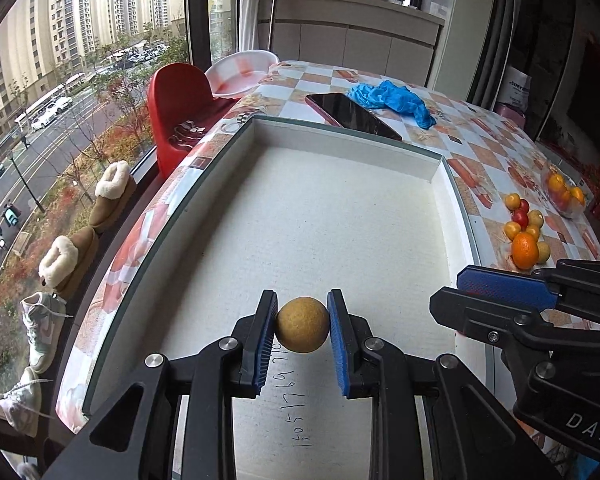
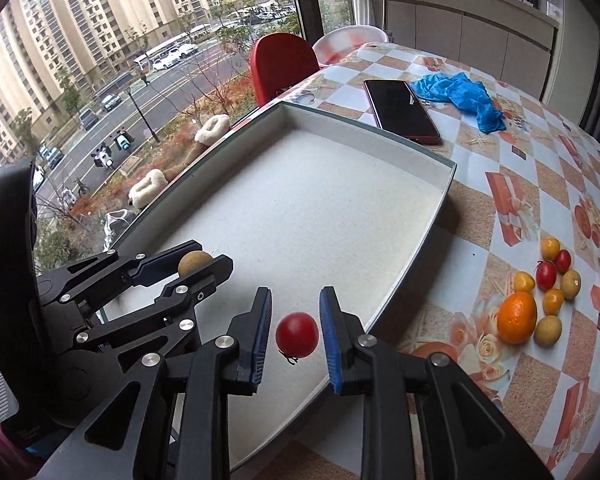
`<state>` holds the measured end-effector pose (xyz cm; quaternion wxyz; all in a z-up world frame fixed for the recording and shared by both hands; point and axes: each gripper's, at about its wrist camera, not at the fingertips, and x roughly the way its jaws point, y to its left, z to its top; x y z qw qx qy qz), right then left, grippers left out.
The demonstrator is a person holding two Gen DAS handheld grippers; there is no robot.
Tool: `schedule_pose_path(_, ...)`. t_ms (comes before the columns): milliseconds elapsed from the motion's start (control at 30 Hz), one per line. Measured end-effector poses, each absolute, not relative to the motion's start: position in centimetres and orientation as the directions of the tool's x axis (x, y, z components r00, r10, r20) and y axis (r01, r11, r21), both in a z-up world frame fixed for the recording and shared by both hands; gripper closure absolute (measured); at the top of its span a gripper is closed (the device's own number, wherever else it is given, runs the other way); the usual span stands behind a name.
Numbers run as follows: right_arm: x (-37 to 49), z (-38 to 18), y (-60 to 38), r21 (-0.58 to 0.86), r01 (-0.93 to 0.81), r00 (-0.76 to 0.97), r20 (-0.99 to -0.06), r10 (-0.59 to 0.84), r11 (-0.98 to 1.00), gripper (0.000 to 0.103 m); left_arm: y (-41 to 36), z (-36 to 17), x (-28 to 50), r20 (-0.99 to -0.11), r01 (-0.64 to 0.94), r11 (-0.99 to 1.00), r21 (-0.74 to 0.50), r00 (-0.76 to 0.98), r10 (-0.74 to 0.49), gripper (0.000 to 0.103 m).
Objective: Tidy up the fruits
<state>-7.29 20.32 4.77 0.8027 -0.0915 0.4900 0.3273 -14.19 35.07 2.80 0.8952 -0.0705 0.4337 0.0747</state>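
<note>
A shallow white box lies on the table; it also shows in the right wrist view. My left gripper is shut on a tan round fruit just above the box floor; the fruit also shows in the right wrist view. My right gripper is open around a red cherry tomato that sits in the box, with a gap on both sides. A pile of fruit lies right of the box: an orange, yellow and red tomatoes, tan fruits.
A dark phone and a blue crumpled glove lie beyond the box on the checkered tablecloth. A clear bowl of oranges stands at the far right. A red chair and a window are at the left.
</note>
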Motion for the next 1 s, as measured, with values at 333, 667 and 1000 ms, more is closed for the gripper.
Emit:
schedule_pose_path(333,-7.1,7.0,18.1,0.098,-0.593,0.413,-0.815,0.407,0.799,0.012,34.5,4.1,-15.3,-0.719,-0.206,0.977,-0.046,0.687,0.111,0.002)
schedule_pose_path(667,-4.9,6.1,9.1,0.043,-0.43,0.495,-0.824,0.276,0.902,0.0,30.2,5.4,-14.4,-0.731,-0.091,0.996,-0.009,0.68,0.055,0.002)
schedule_pose_path(1000,-3.7,1.6,-1.8,-0.025,-0.2,0.463,-0.883,0.073,0.979,0.0,22.8,6.3,-12.2,-0.753,0.053,0.999,0.0,0.657,-0.035,0.002)
